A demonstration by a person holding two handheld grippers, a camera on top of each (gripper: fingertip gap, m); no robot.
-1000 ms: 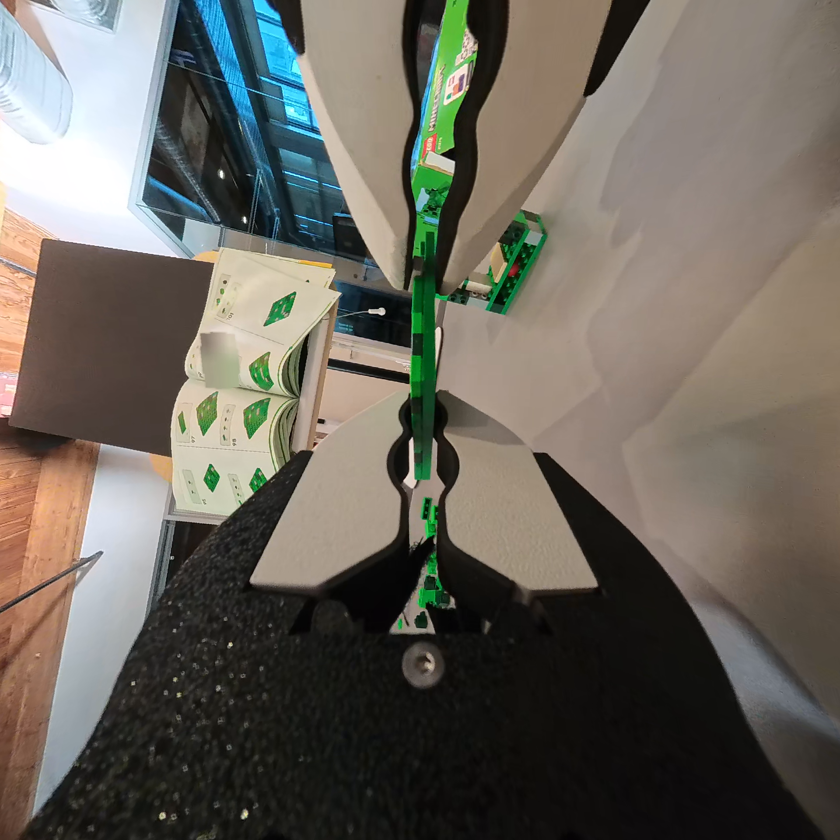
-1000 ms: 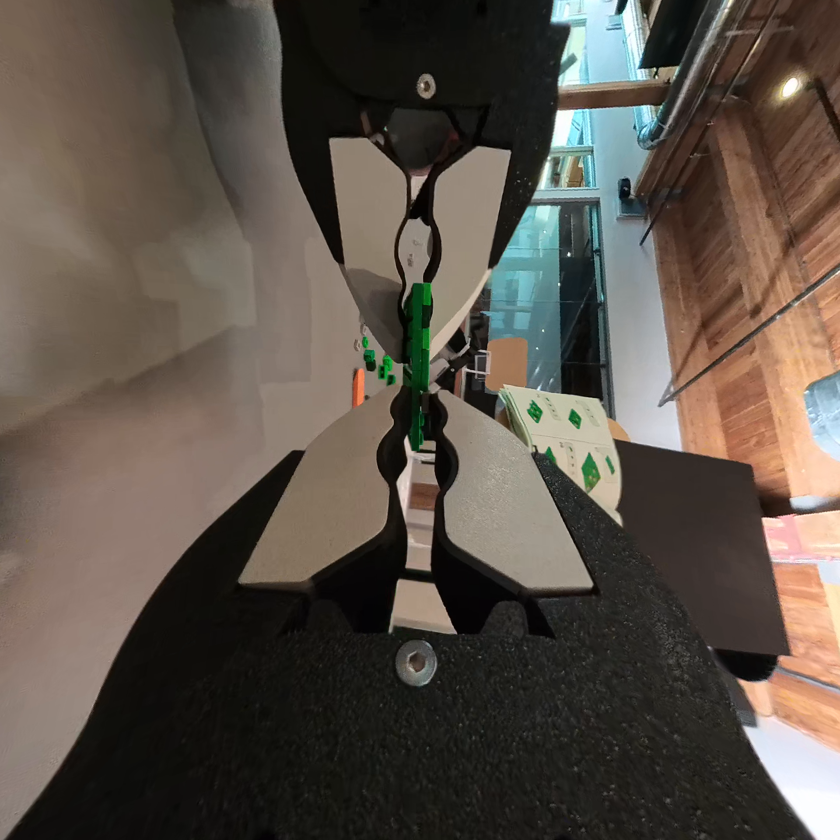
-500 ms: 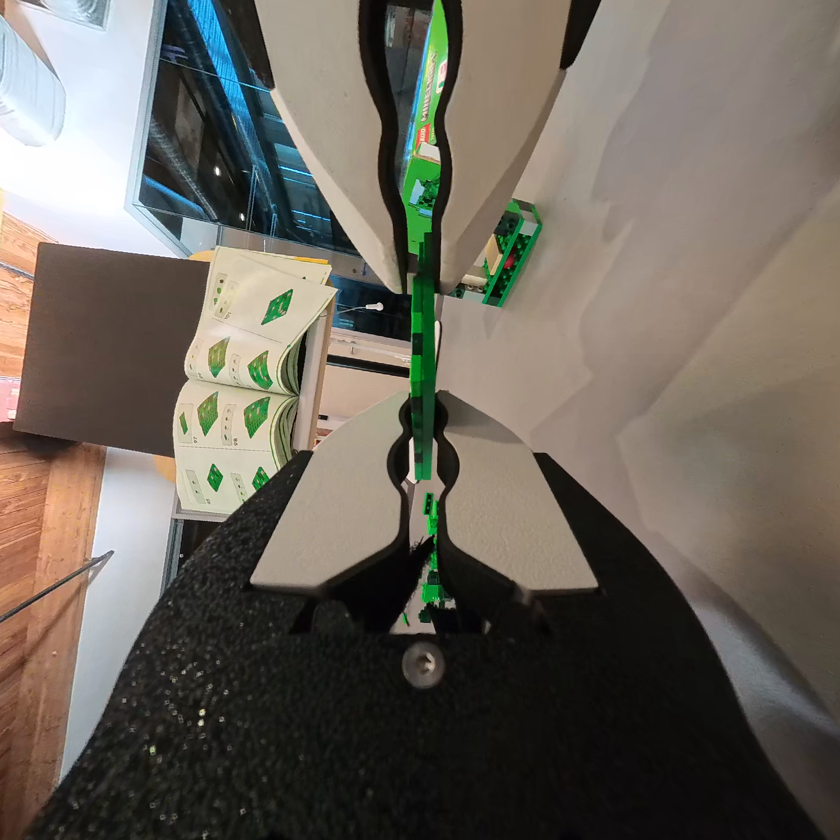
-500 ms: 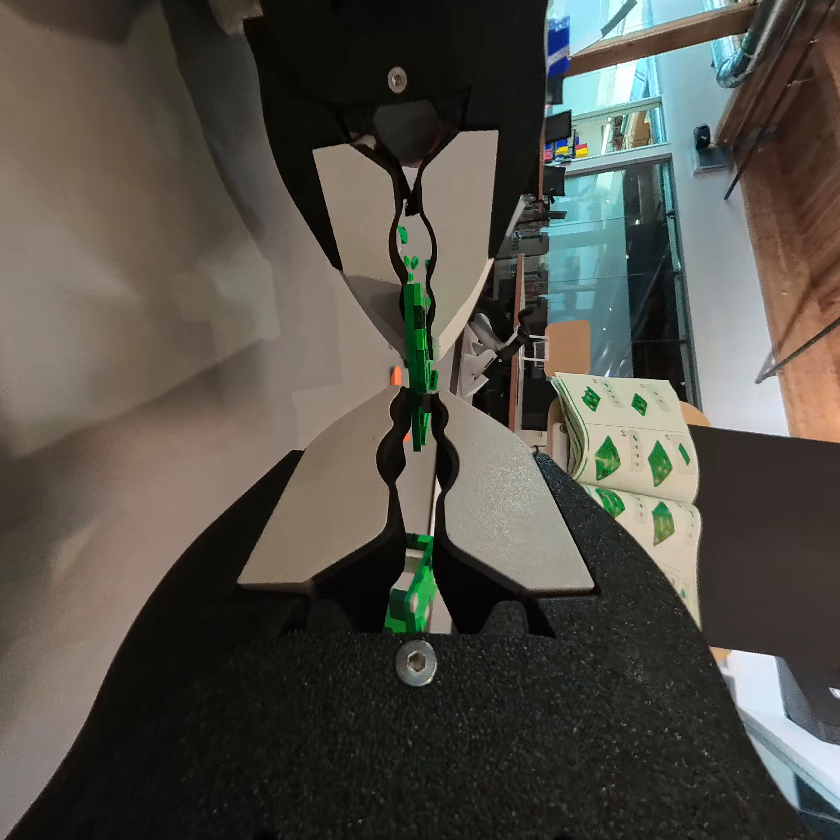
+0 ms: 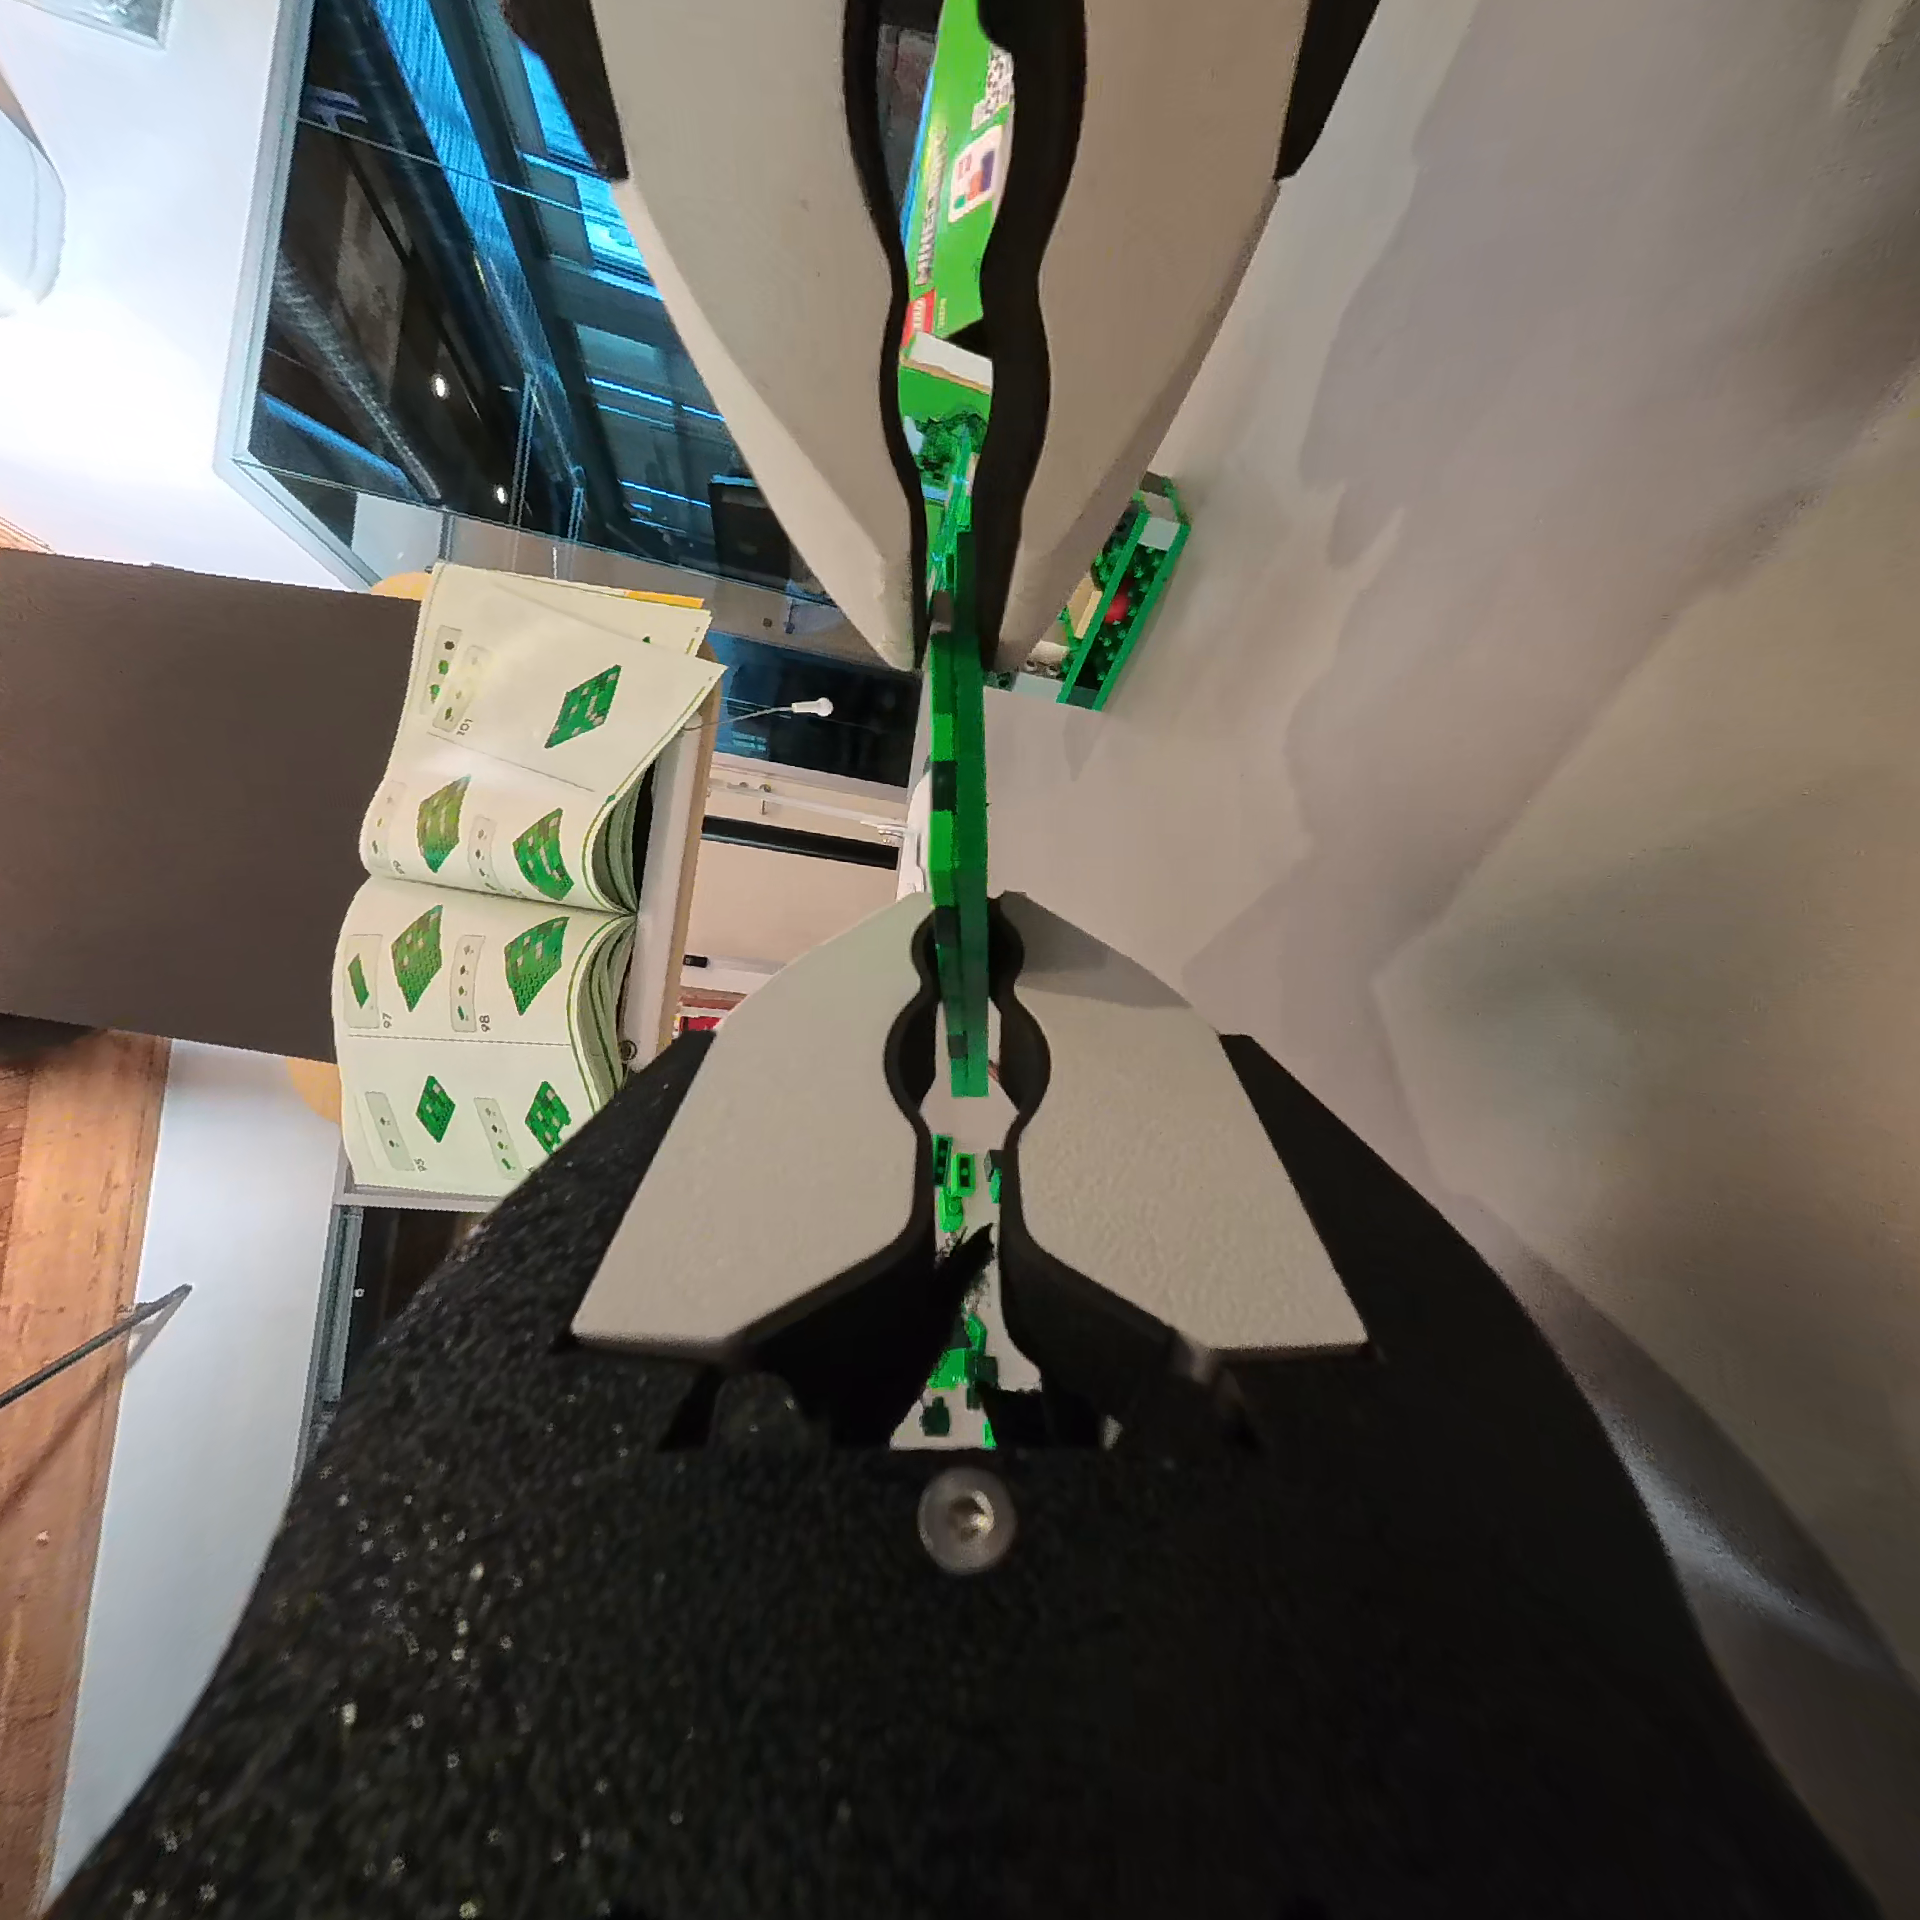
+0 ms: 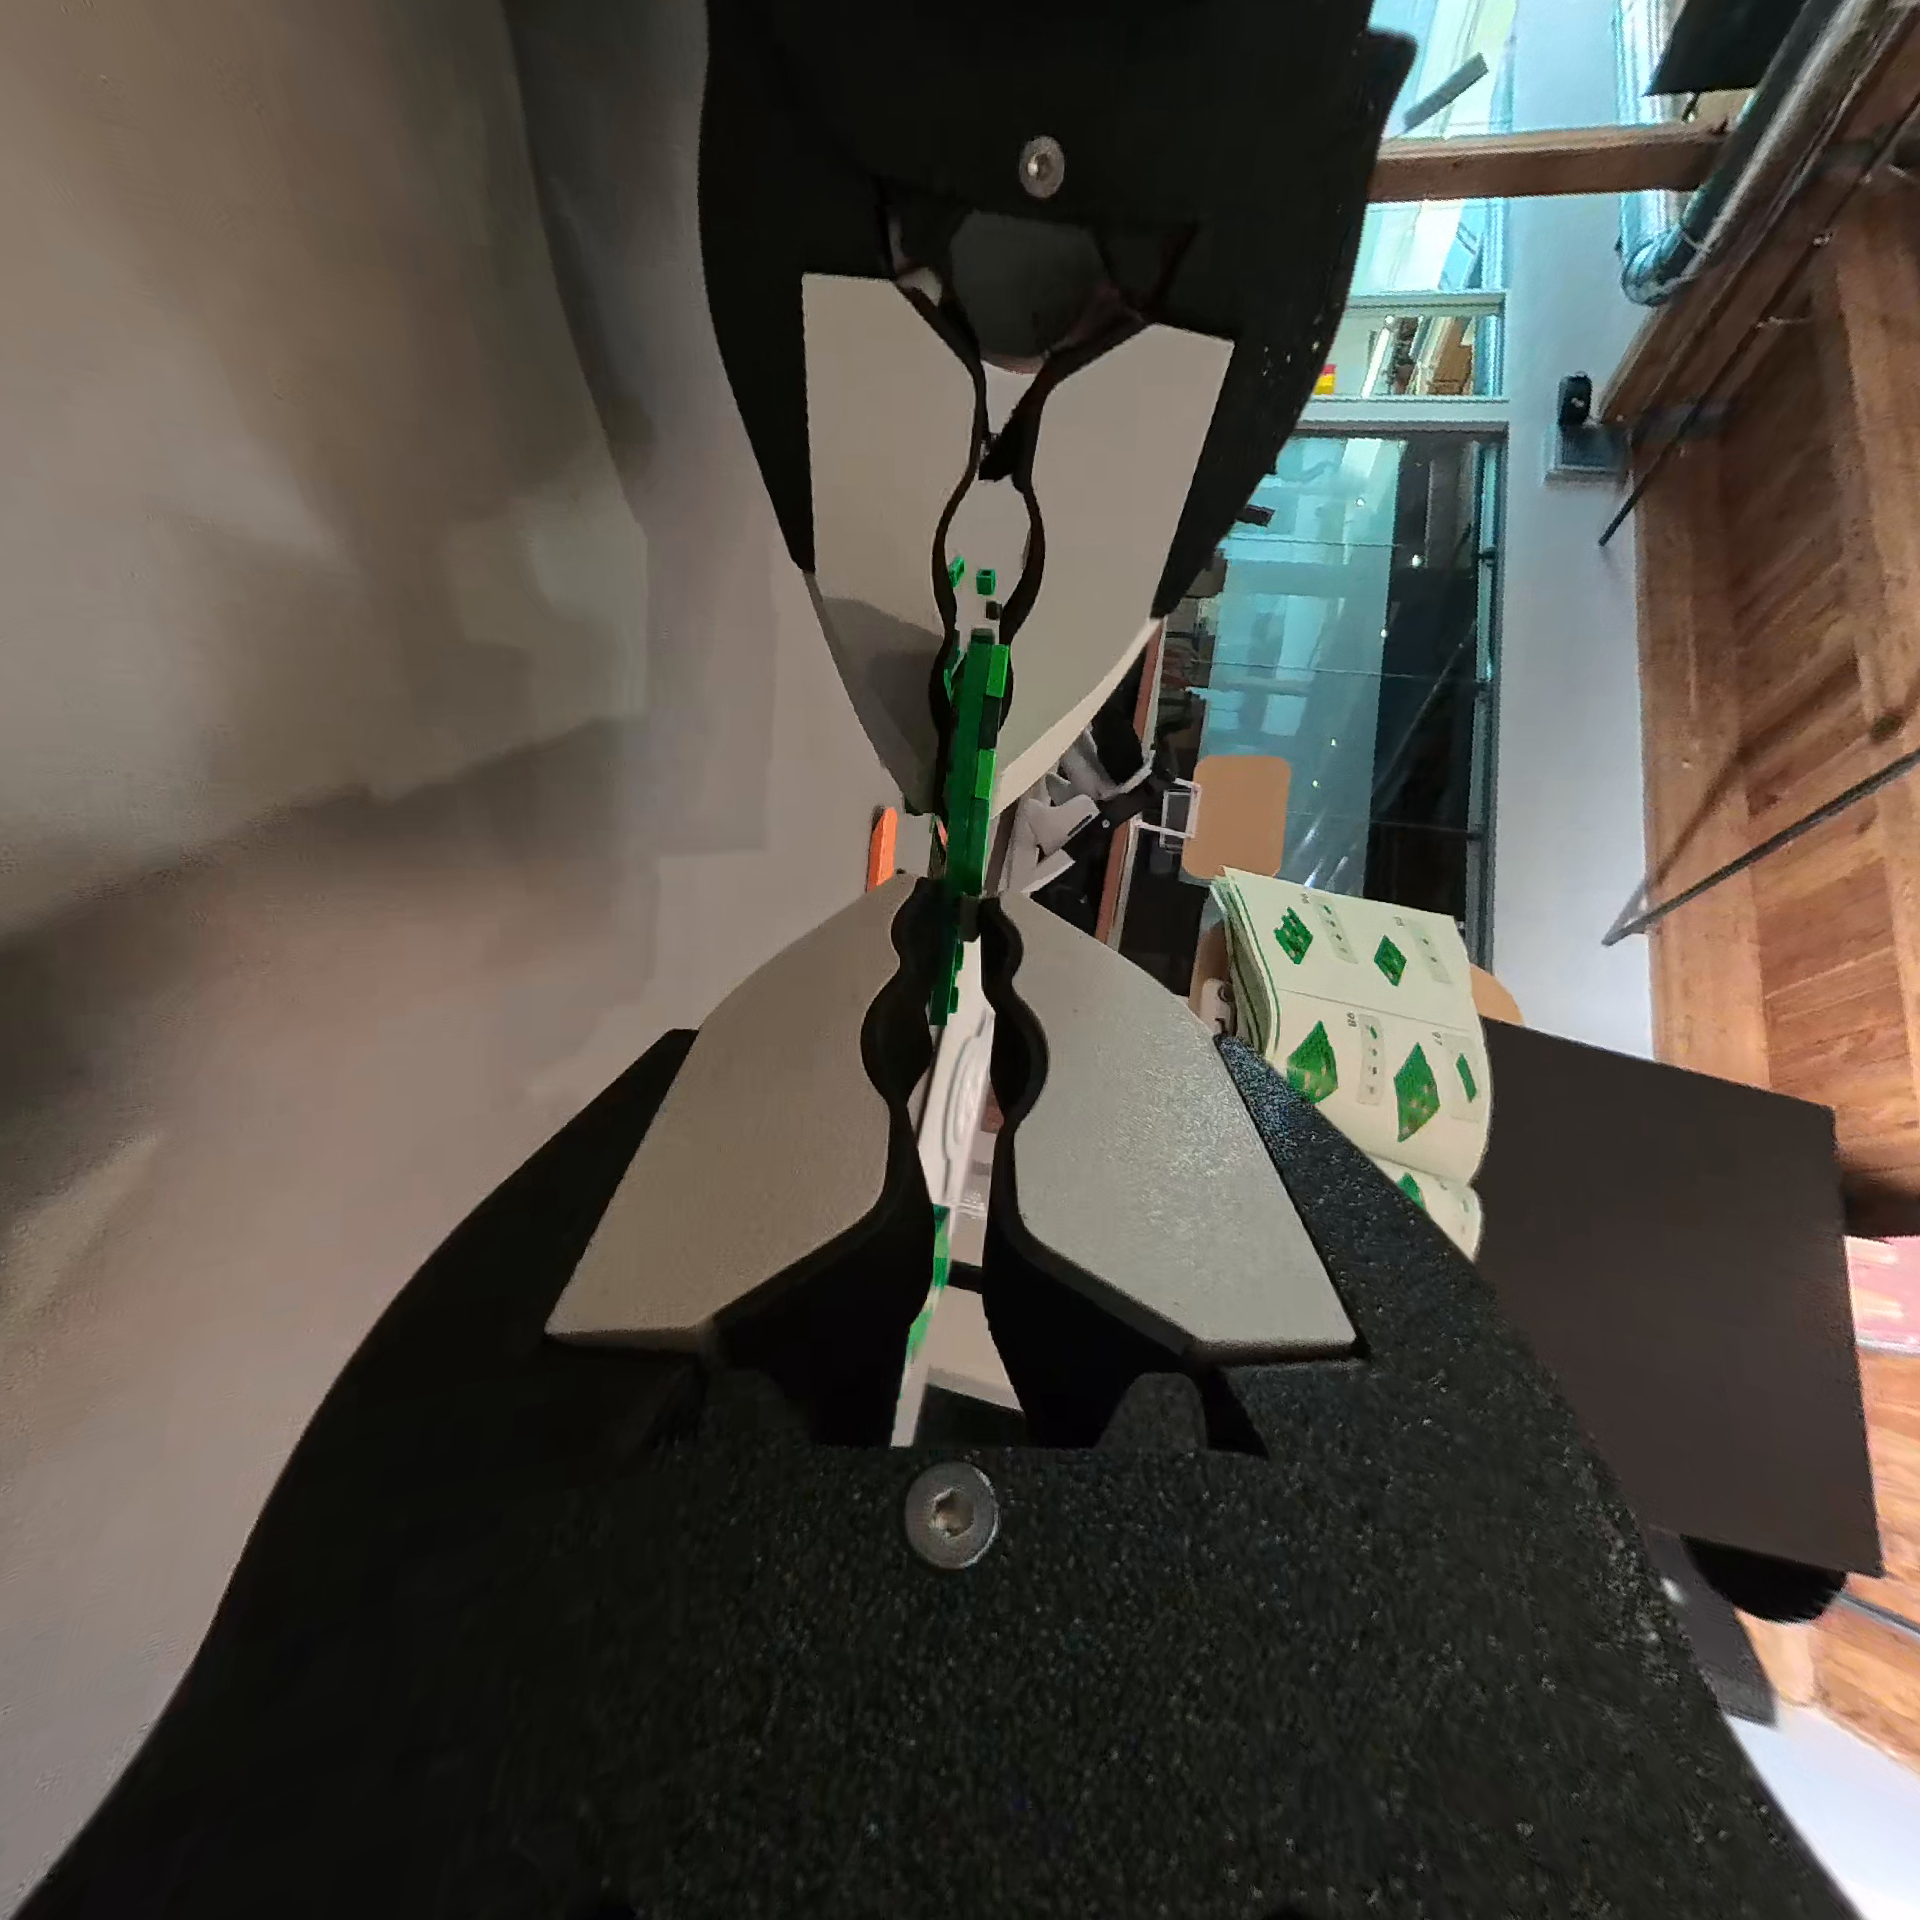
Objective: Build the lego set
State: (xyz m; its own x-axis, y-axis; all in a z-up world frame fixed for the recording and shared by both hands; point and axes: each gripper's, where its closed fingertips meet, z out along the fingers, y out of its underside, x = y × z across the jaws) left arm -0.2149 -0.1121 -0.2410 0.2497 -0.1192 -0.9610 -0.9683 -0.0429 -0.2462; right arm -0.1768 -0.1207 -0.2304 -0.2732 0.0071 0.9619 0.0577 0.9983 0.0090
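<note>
A flat green lego plate (image 5: 958,810) is seen edge-on, held in the air between both grippers, which face each other. My left gripper (image 5: 961,920) is shut on its near end. My right gripper (image 5: 956,649) comes in from the top of the left wrist view and is shut on its far end. In the right wrist view the same plate (image 6: 971,769) runs from my right gripper (image 6: 964,914) up into the left gripper (image 6: 961,790). Several loose green pieces (image 5: 956,1174) lie on the white table (image 5: 1455,727), seen through the gap between the left fingers.
An open instruction booklet (image 5: 499,904) stands propped at the left against a dark board (image 5: 187,810); it also shows in the right wrist view (image 6: 1351,1039). A green lego box (image 5: 951,208) and a partly built green model (image 5: 1122,613) sit farther along the table. A small orange object (image 6: 883,847) lies beyond the plate. There is about 5 cm between the tips of the two grippers.
Both grippers stay shut on the plate. The pair has shifted and tilted slightly together, so the background has swung in both views.
</note>
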